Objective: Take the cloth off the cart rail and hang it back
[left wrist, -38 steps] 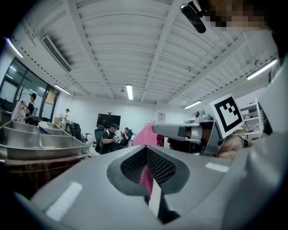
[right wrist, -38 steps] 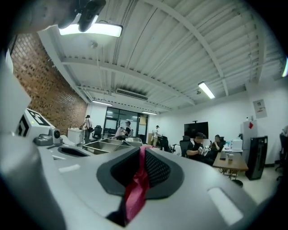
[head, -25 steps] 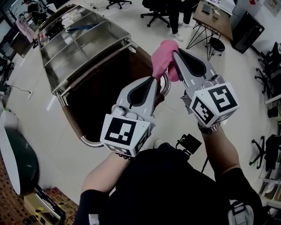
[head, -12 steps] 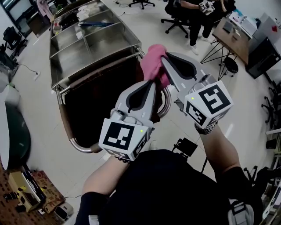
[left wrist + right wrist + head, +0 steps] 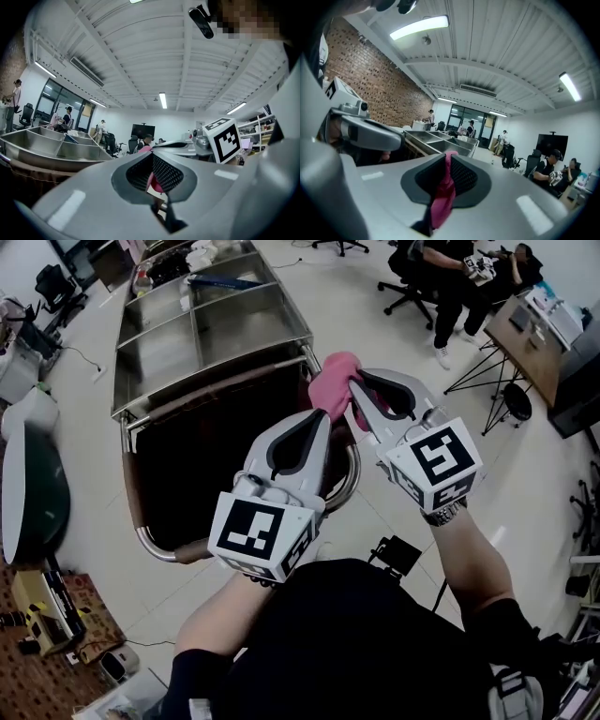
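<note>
Two claws are up in front of the person, side by side, and nearest of all are their marker cubes, the left cube point(image 5: 258, 531) and the right cube point(image 5: 436, 460), with a wristwatch point(image 5: 445, 515) just behind the right one.

Out ahead, the left gripper point(image 5: 320, 420) has its jaws drawn in to a thin slit. A sliver of pink shows through that slit, but whether it nips anything I can't tell.

Just beside it, tips a little further out, the right gripper point(image 5: 360, 388) is clenched on the pink cloth point(image 5: 333, 381). Its own view has the fabric pinched flat between the pads and trailing down out of them. The rest of the cloth is bunched at the right gripper's tips, just beyond the left gripper's tips.

Below and between the two claws curves the chrome cart rail point(image 5: 349, 482). The cloth is over the rail's far end, though touching or not is hard to call.

Under the left gripper hangs a dark brown bag point(image 5: 197, 451) inside that rail. Beyond both tips stretches the steel cart point(image 5: 117, 381) with its tray compartments.

Well past the right gripper, seated people point(image 5: 450, 268) are on office chairs.
</note>
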Motion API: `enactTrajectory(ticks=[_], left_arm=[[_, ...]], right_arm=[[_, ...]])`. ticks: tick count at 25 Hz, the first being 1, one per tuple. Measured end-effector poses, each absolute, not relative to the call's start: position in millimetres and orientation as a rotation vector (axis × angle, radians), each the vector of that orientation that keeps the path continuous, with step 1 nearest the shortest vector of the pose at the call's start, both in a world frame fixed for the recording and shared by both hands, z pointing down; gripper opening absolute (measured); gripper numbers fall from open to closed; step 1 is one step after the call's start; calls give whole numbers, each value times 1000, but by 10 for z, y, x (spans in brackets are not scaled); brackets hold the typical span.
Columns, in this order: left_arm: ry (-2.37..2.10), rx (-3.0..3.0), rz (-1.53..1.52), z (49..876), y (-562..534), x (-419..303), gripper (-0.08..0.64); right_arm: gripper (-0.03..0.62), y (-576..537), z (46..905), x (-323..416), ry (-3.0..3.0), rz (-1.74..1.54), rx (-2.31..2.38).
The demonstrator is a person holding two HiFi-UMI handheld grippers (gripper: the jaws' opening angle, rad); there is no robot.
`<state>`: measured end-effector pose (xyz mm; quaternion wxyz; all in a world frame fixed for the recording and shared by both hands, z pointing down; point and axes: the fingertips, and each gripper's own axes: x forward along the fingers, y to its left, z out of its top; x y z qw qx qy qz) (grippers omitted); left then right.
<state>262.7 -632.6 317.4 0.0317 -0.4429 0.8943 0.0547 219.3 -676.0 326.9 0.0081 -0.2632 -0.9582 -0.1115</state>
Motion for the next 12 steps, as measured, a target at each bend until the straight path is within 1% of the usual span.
enactTrajectory(ticks=[7,9,11,12], left_arm=[[2789,-1359,143,3229,-6501,2453,3],[2804,-1353,144,3287,-6539,2471,3],[2818,-1345,147,3328,-6568,2490,3],[2821,-1341,147,3334,-6580,2497,3]], right_arm=[[37,-6830,3903,2020,-2822,-308,-877],[49,-6818,4010,2059,-2796,-279,-905],[83,-6828,4027,2097,-2800,-241,-924],[84,-6840,4004,2111,-2811,-228,-929]])
